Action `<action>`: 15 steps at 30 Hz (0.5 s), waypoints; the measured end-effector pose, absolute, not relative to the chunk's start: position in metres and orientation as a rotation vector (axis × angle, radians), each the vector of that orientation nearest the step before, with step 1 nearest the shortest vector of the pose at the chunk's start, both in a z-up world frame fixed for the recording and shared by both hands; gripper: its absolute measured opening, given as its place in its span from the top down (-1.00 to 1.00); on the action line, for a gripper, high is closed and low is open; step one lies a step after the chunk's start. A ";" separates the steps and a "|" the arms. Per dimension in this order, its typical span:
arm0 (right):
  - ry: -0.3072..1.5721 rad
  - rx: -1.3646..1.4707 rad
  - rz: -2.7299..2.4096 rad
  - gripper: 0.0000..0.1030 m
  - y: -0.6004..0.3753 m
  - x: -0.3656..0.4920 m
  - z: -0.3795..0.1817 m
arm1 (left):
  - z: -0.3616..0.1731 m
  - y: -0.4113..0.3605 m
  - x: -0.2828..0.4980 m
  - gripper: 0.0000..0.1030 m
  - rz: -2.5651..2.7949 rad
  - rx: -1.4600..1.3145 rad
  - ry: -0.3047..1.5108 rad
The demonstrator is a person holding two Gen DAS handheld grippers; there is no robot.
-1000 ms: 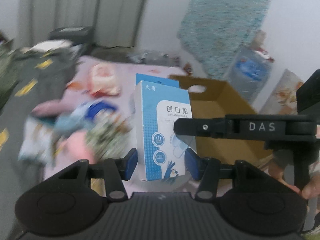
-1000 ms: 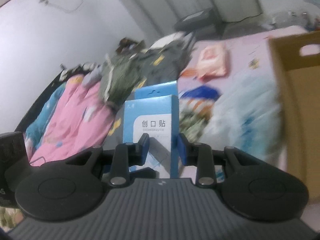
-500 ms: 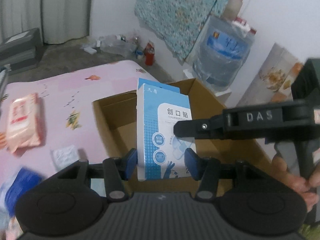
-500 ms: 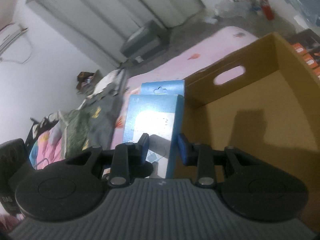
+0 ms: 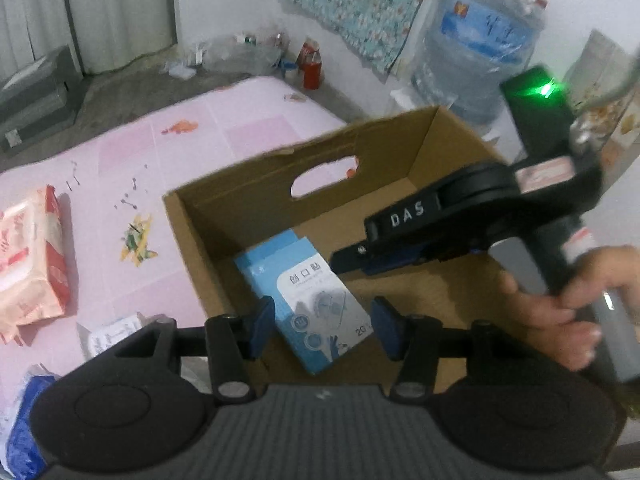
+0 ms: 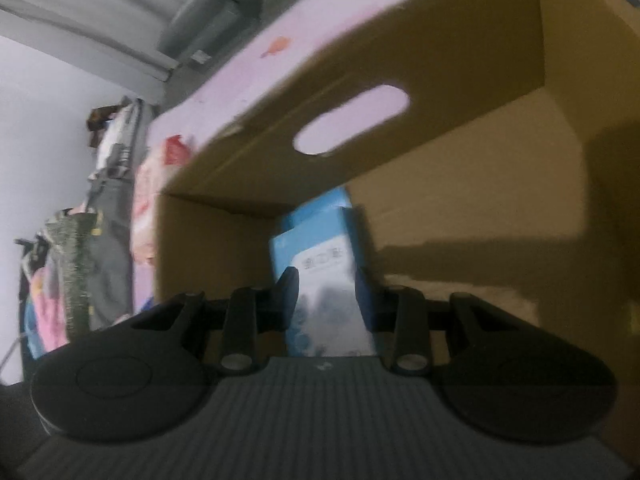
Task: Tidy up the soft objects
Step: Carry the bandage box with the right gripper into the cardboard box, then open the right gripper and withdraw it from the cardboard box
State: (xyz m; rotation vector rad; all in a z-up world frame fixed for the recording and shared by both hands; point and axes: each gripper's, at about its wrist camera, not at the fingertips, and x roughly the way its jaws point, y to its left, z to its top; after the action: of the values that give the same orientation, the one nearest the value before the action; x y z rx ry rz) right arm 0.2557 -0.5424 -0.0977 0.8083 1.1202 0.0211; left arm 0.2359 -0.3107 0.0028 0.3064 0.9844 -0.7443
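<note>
A blue and white plaster box (image 5: 310, 296) lies flat on the floor of an open cardboard box (image 5: 240, 200). My left gripper (image 5: 324, 326) is open above it, its pads wider than the pack and apart from it. My right gripper (image 5: 352, 260) reaches into the cardboard box from the right. In the right wrist view the right gripper (image 6: 326, 300) is open, with the plaster box (image 6: 320, 272) lying loose between its pads inside the cardboard box (image 6: 460, 80).
The cardboard box sits on a pink mat (image 5: 120, 168). A pink wipes pack (image 5: 28, 256), a small white packet (image 5: 112, 334) and a blue bag (image 5: 24, 428) lie left of it. A water jug (image 5: 476, 40) stands behind. Clothes (image 6: 80, 264) pile at far left.
Both grippers held the plaster box upright and carried it over the cardboard box. Now both have opened and the pack lies on the box floor.
</note>
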 end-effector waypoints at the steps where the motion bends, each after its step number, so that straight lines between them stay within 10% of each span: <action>1: 1.121 0.806 0.012 0.40 -0.542 0.252 -0.098 | 0.008 -0.306 0.235 -0.11 -0.743 0.301 0.966; 15: 1.234 0.823 -0.042 0.54 -0.510 0.242 -0.130 | 0.035 -0.202 0.216 -0.66 -0.602 0.214 0.930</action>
State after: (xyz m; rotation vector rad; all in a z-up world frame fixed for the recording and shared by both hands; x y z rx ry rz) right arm 0.2419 -0.5096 -0.1301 0.8226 1.2341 -0.0418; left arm 0.2163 -0.2023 0.0352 0.2145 0.9298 -0.6016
